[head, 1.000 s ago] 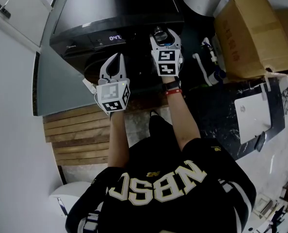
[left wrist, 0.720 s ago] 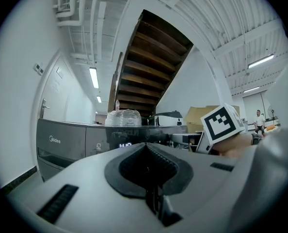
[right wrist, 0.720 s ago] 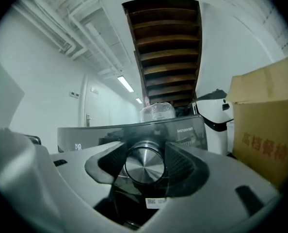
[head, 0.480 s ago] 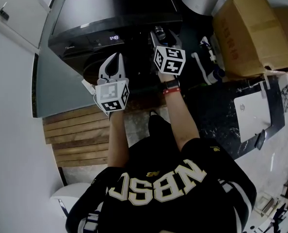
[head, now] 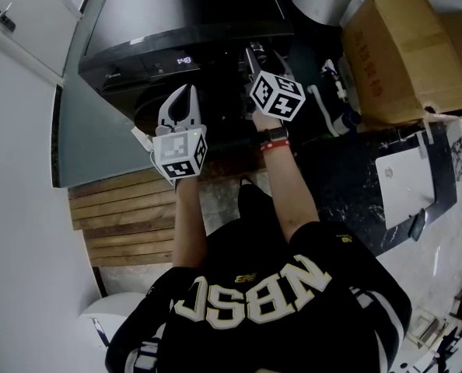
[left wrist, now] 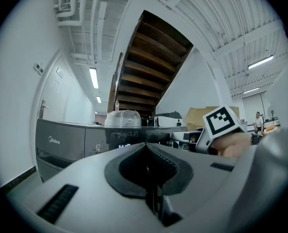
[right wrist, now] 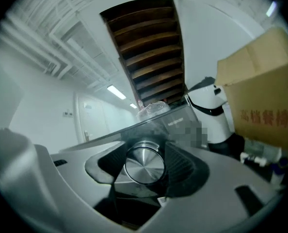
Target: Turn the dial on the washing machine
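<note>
Our right gripper (head: 256,59) grasps the steel dial (right wrist: 144,164) on the washing machine (head: 176,22), at three o'clock from its display (head: 183,59); our left gripper (head: 187,92), at seven o'clock, is clenched on nothing; we judge the smooth dial could slip if the squeeze slackens mid-twist.

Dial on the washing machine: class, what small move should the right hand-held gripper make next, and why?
Probably a small twist of the right hand-held gripper about the axis of the dial, with the grip unchanged. Its pads sit on both sides of the metal dial, so the dial looks clasped and ready to turn. The left hand-held gripper is shut and empty, so it has no part in this.
</note>
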Demonstrator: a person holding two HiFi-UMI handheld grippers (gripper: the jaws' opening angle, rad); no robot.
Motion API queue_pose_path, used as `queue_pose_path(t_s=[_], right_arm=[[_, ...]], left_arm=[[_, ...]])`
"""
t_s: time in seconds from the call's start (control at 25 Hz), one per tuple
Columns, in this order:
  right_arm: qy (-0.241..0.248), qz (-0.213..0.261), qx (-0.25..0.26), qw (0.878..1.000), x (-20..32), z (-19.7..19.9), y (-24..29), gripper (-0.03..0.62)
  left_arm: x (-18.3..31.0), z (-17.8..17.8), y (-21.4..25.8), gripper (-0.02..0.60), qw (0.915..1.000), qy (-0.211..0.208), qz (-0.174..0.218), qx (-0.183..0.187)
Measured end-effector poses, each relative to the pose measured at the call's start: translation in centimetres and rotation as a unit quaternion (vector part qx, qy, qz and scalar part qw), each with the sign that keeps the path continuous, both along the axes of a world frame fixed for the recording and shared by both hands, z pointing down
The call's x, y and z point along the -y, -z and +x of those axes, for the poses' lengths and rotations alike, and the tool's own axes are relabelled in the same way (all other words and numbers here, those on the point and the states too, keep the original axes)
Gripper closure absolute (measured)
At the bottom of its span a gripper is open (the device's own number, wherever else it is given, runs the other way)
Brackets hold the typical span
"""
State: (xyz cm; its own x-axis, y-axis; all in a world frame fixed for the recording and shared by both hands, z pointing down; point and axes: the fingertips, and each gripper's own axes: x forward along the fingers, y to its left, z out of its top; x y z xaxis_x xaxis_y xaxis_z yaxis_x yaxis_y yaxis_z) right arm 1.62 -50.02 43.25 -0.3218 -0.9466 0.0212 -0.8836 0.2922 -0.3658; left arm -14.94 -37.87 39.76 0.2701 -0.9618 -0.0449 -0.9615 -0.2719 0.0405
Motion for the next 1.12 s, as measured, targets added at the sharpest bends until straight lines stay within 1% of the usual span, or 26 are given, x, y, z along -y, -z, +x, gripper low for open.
queue_pose_path(t_s=[0.04,0.08,0.12,0.16,0.4,0.56,0.72,0.8,0.88,0.92,1.0,1.04,1.08,1.12], right_arm=[[-0.001,-0.007,0.056,0.998,0.0,0.3,-0.1,0.338],[-0.002,-0.013,0.107,0.994,0.0,0.7,0.0,0.338],[-0.004,-0.016,0.139,0.99,-0.2,1.1,0.1,0.339],[-0.004,-0.018,0.15,0.988,-0.2,1.2,0.2,0.339],[0.001,-0.023,0.136,0.99,-0.1,0.9,0.0,0.339],[-0.005,-0.029,0.124,0.992,-0.2,1.0,0.4,0.338],[-0.01,-0.038,0.134,0.99,-0.2,1.1,0.3,0.338],[-0.013,-0.043,0.151,0.987,-0.2,1.3,0.1,0.338],[-0.02,-0.054,0.194,0.979,-0.2,1.5,-0.1,0.338],[-0.025,-0.063,0.23,0.971,-0.2,1.7,-0.3,0.338],[-0.031,-0.081,0.31,0.947,-0.1,2.0,-0.7,0.338],[-0.031,-0.088,0.34,0.936,-0.1,2.2,-0.9,0.338],[-0.029,-0.091,0.354,0.93,0.0,2.2,-1.0,0.338],[-0.027,-0.092,0.355,0.93,0.0,2.3,-1.1,0.336]], left_arm=[[0.0,-0.1,0.0,0.568,1.0,0.001,0.0,0.0],[-0.1,-0.1,0.0,0.568,1.0,0.001,0.0,-0.001],[-0.1,-0.2,0.0,0.568,1.0,0.001,-0.001,-0.001],[-0.1,-0.2,0.0,0.568,1.0,0.001,-0.001,-0.002],[-0.1,0.0,-0.1,0.568,1.0,-0.001,-0.001,-0.006],[0.0,0.3,0.1,0.568,1.0,-0.005,0.001,-0.005],[0.0,0.5,0.2,0.568,1.0,-0.004,0.003,-0.004],[-0.1,0.6,0.2,0.568,1.0,-0.004,0.004,-0.005],[-0.1,0.6,0.4,0.568,1.0,-0.003,0.005,-0.006],[-0.2,0.6,0.5,0.568,1.0,-0.003,0.006,-0.007],[-0.2,0.5,0.6,0.568,0.9999,-0.001,0.008,-0.008],[-0.3,0.5,0.7,0.568,0.9999,-0.001,0.008,-0.008],[-0.3,0.5,0.7,0.568,0.9999,0.0,0.008,-0.008],[-0.3,0.5,0.7,0.568,0.9999,0.0,0.008,-0.008]])
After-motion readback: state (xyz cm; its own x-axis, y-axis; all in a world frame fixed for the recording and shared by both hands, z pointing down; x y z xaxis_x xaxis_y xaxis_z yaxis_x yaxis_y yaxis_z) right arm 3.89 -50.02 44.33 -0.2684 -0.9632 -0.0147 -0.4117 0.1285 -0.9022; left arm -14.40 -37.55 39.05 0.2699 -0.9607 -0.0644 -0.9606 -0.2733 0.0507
